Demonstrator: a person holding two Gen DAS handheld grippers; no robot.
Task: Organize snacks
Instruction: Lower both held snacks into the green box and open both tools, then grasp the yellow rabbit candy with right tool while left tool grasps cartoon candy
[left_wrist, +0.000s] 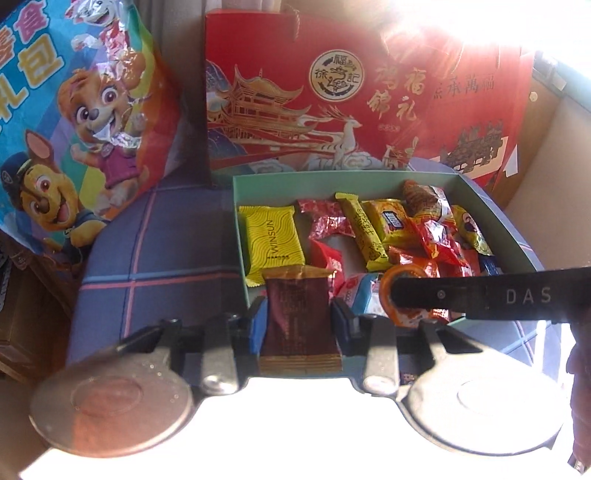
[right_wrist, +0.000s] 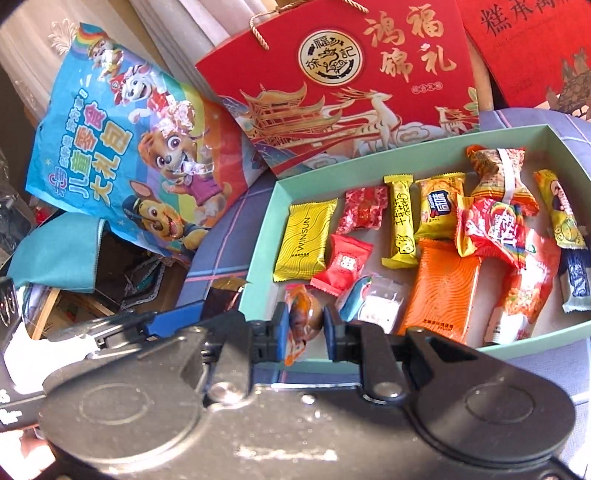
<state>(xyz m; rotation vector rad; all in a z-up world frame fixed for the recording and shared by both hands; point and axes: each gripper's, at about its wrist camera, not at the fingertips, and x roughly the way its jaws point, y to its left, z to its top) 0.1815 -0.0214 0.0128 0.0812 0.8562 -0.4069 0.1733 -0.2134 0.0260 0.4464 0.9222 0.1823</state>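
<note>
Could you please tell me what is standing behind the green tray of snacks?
Behind the green tray stands a red gift box with a gold emblem, pavilion and deer; a second red box is beside it. The tray's rim covers their lower edges, so what they rest on cannot be seen.

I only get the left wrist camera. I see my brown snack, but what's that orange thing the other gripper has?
Observer: The right gripper pinches a small round snack in an orange wrapper between its blue fingers, by the near wall of the green box.
Operator: Is anything hiding behind that black arm in my picture?
Observer: Yes, a big flat orange packet lies in the box.
Operator: What's next to it?
Observer: A small clear packet with white bits, on its left in the right wrist view.
Operator: What's under the puppy bag?
Observer: A teal bag shows just below the puppy bag.
</note>
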